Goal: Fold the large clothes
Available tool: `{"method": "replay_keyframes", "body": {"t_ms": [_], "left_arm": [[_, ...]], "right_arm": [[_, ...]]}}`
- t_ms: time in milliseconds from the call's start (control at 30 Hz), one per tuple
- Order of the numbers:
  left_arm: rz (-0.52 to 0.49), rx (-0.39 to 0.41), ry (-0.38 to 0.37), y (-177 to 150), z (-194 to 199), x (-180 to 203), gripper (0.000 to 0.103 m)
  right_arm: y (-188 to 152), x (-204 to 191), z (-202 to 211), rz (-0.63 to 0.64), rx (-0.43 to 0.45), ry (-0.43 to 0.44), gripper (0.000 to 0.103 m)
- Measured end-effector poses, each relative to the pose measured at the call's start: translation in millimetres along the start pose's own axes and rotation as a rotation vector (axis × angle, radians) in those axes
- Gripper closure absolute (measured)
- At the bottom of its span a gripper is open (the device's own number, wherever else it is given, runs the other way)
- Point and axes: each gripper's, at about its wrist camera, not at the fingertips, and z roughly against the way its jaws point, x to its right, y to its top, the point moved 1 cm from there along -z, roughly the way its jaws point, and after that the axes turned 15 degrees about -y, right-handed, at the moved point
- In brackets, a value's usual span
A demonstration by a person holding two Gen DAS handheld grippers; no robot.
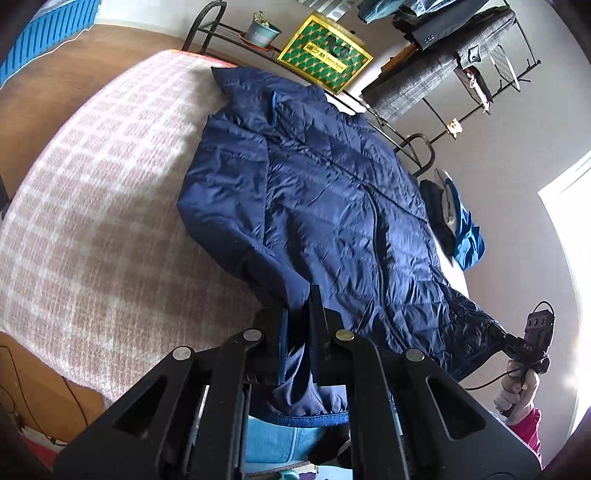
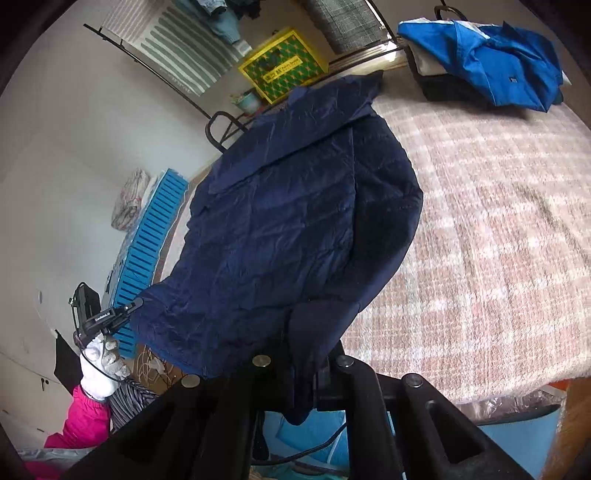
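Note:
A navy quilted jacket (image 1: 325, 192) lies front up, zipped, on a pink and white checked blanket (image 1: 92, 206). My left gripper (image 1: 299, 304) is shut on one corner of its hem, and the cloth bunches between the jaws and hangs below them. My right gripper (image 2: 314, 352) is shut on the other hem corner, its fingertips mostly hidden by the fabric. The near edge of the jacket (image 2: 280, 206) is raised off the blanket between them. Each wrist view shows the other gripper pinching its corner: the right gripper (image 1: 499, 331) and the left gripper (image 2: 136, 303), each in a white-gloved hand.
A pile of folded clothes topped by a blue shirt (image 2: 498, 62) sits on the blanket's far corner. Beyond the bed stand a black metal rack (image 1: 221, 29) with a plant pot (image 1: 260, 31), a yellow-green box (image 1: 325, 55) and hanging clothes (image 1: 461, 55). A blue slatted crate (image 2: 147, 251) leans by the wall.

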Motion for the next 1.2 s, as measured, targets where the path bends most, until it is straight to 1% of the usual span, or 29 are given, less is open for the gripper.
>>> {"method": "replay_keyframes", "body": {"t_ms": [100,200,300,433,600,733,867,1000,1100,1167,1200], "left_arm": [[-0.034,0.038,-0.003,27.8,1.0,15.8,0.096],[-0.051,0.071,-0.004,60.3,1.4,24.5,0.096],[-0.068,0.1,0.01,95.7,-4.8,28.7,0.096],[-0.071,0.112,0.027,145.0,-26.7,24.0,0.096],[-0.055,0.113,0.059,204.6,-68.1,1.7,0.096],[-0.044,0.087,0.116,241.7,-113.9,-25.9,0.096],[-0.027,0.041,0.171,261.3,-167.3,-59.3,0.096],[0.01,0.01,0.205,265.5,-208.8,-92.4,0.096],[0.008,-0.009,0.206,264.1,-223.7,-105.7,0.096],[-0.001,-0.017,0.192,265.4,-223.9,-107.9,0.093],[-0.005,-0.026,0.182,267.1,-222.3,-107.7,0.09]], "right_arm": [[28.3,-15.7,16.3,0.014,0.073,0.006,0.1],[63.8,-27.4,22.3,0.01,0.129,0.005,0.101],[98.9,-31.1,21.1,0.017,0.165,-0.021,0.101],[147.8,-31.6,6.3,-0.02,0.185,-0.043,0.101],[216.6,-28.6,-36.3,-0.039,0.192,-0.104,0.101],[265.5,-25.1,-85.6,-0.048,0.178,-0.158,0.101],[294.4,-15.3,-149.1,-0.054,0.126,-0.221,0.101],[308.6,0.7,-208.5,-0.06,0.065,-0.266,0.101],[309.5,11.5,-240.8,-0.053,0.028,-0.294,0.101],[308.0,17.4,-251.8,-0.049,0.009,-0.274,0.1],[307.3,19.9,-254.3,-0.045,0.002,-0.258,0.098]]}}
